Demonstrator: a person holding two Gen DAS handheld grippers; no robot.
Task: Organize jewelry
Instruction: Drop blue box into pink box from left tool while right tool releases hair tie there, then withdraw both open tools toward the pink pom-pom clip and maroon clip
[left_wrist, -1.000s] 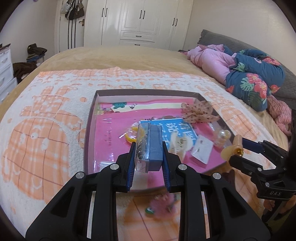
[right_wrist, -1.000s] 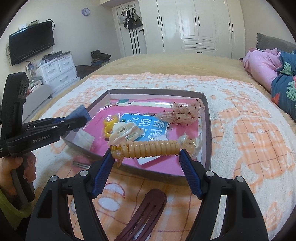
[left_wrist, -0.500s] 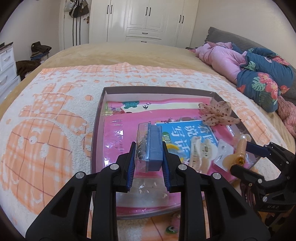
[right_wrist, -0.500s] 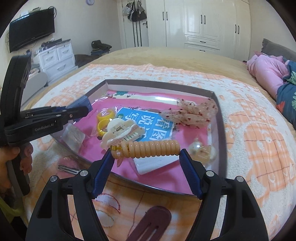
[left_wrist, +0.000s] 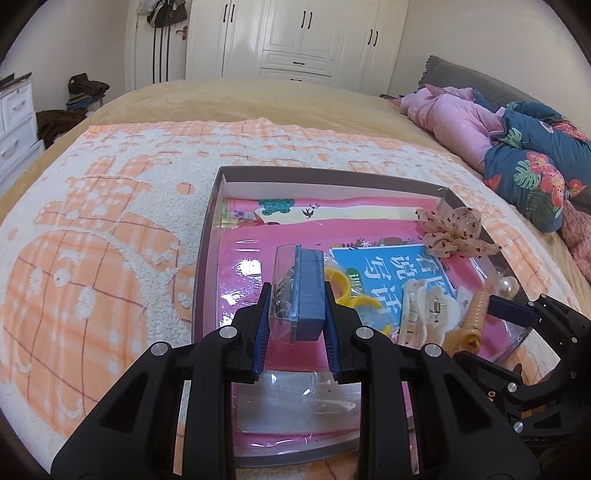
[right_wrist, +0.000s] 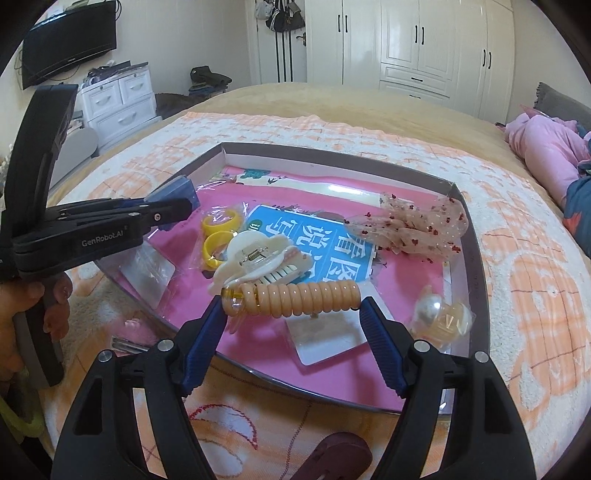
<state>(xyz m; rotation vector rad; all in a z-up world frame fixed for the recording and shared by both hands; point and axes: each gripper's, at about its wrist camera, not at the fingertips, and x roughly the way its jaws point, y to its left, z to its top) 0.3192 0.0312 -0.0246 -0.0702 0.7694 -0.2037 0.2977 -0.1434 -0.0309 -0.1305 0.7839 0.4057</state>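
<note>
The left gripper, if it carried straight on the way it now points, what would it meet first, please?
Probably the pink lining on the floor of the tray, left of the yellow rings. The left gripper, shut on the small blue box, points down into it; depth is uncertain.

Left wrist view: looks forward and down along its fingers (left_wrist: 260, 332), close above the near left part of the shallow grey-walled tray (left_wrist: 332, 175) on the bed. Right wrist view: same tilt, at the tray's (right_wrist: 332, 151) near edge. Both share the tray and white wardrobe (left_wrist: 303, 37).
</note>
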